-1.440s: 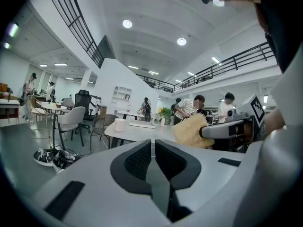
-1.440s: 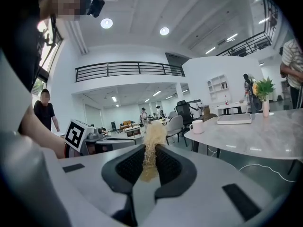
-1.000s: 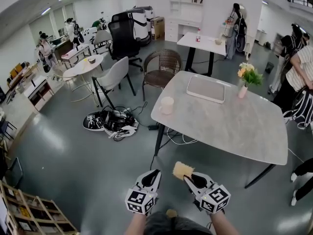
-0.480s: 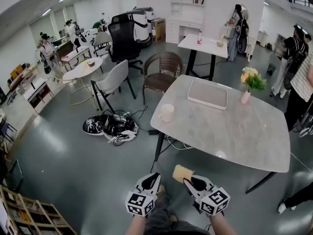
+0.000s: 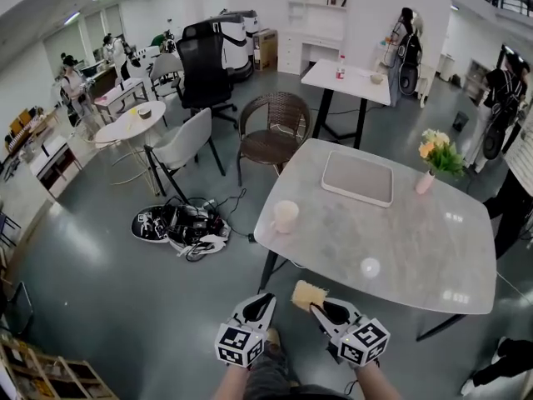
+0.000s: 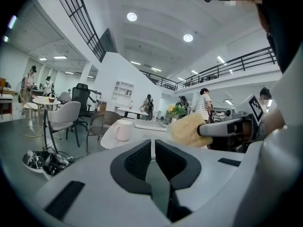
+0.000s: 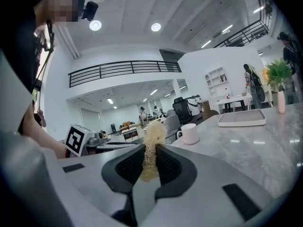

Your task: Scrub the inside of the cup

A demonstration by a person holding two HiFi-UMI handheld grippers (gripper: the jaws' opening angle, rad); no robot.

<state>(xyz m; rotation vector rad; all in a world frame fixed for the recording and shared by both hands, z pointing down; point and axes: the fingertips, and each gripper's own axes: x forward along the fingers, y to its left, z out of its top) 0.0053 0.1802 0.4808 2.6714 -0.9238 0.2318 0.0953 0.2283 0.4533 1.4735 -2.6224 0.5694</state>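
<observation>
Head view: a sponge (image 5: 310,294) was clamped in the right gripper (image 5: 319,308), presumably readied for scrubbing; the left gripper (image 5: 261,302) was closed on nothing. The cup (image 5: 286,216) was seen upright near the table (image 5: 400,248) corner, well apart.

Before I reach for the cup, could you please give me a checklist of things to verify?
1. Scrubbing pad gripped by the right gripper: ok, jaws shut on it.
2. Left gripper free: ok, nothing between its jaws.
3. Left gripper open to take the cup: not ok, jaws together.
4. Cup upright on the table: ok, near the corner, nothing close around it.
5. Grippers at the cup: not ok, both short of the table edge.
6. Cup empty inside: cannot tell.
</observation>
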